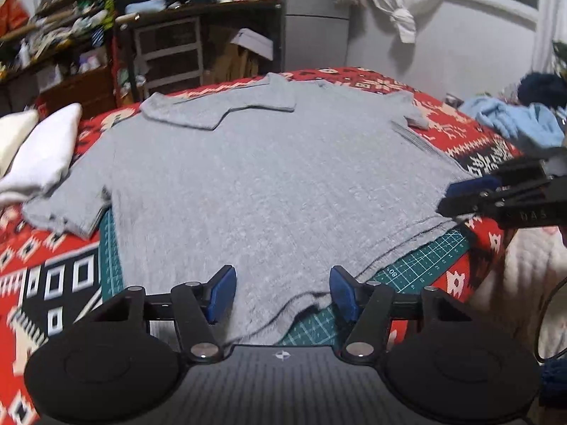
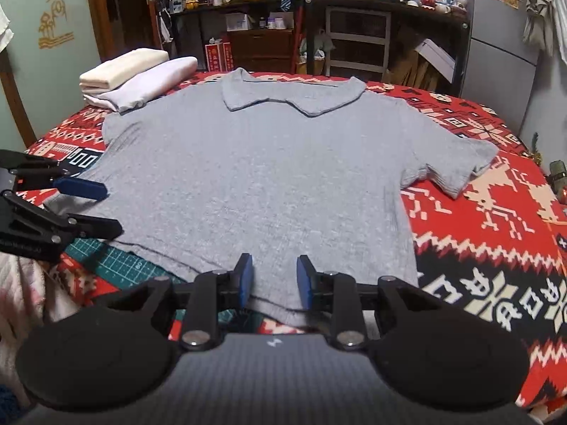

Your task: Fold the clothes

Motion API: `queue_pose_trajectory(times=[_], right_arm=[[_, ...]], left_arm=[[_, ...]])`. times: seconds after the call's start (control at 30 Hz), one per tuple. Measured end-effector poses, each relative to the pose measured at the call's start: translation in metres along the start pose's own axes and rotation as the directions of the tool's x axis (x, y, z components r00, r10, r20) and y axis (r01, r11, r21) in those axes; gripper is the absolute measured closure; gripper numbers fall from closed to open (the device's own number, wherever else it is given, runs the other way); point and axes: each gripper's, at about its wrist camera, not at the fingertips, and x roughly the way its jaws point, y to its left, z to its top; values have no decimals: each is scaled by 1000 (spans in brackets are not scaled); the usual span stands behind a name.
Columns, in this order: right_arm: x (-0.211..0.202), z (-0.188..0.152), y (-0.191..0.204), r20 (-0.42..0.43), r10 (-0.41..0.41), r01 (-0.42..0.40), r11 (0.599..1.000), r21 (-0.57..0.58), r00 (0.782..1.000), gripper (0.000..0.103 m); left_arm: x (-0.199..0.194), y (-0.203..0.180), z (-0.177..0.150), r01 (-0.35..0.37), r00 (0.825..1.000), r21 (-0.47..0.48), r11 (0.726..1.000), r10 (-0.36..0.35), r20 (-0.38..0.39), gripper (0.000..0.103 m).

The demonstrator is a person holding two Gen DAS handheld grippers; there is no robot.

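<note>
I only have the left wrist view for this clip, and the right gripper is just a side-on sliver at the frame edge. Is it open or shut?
Observer: Open. In the right wrist view the right gripper has its blue pads apart over the bottom hem of the shirt, with nothing pinched.
Operator: Is the sleeve on that side folded in?
Observer: No. That sleeve lies spread out on the red blanket.
Operator: What are the white lumps by the other shoulder?
Observer: Two folded cloths, the cream one resting partly on the paler one.
</note>
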Motion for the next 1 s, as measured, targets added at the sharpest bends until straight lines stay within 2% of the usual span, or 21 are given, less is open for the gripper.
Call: queue_pose_trajectory(times=[0.2, 0.4, 0.5, 0.53, 0.6, 0.67, 0.8, 1.0], right_arm=[[-13, -9, -9, -10, 10, -9, 997, 72, 1000, 71], [-31, -15, -20, 6, 3, -4, 987, 158, 1000, 71], [-38, -16, -24, 21, -8, 4, 981, 192, 1000, 71], [-40, -16, -26, 24, -12, 7, 980, 199, 1000, 71], [-43, -15, -28, 30, -17, 10, 977, 214, 999, 71], [-44, -14, -29, 43, -19, 9, 974, 227, 999, 72], [-44, -9, -25, 56, -22, 7, 967, 254, 998, 73], [-54, -4, -19, 50, -16, 4, 974, 225, 999, 73]], left_arm=[[-14, 0, -11, -10, 1000, 5, 1000, 10, -27, 44], [-33, 12, -11, 22, 999, -113, 993, -25, -20, 48], [-41, 19, -4, 35, 999, -167, 985, -31, 22, 52], [-39, 21, 0, 45, 999, -186, 982, -40, 31, 56], [-35, 26, 6, 72, 997, -224, 972, -63, 48, 74], [-22, 29, 10, 111, 994, -252, 961, -103, 46, 100], [-4, 27, 8, 124, 992, -263, 957, -128, 3, 100], [-11, 21, -8, 114, 990, -277, 954, -131, -43, 100]])
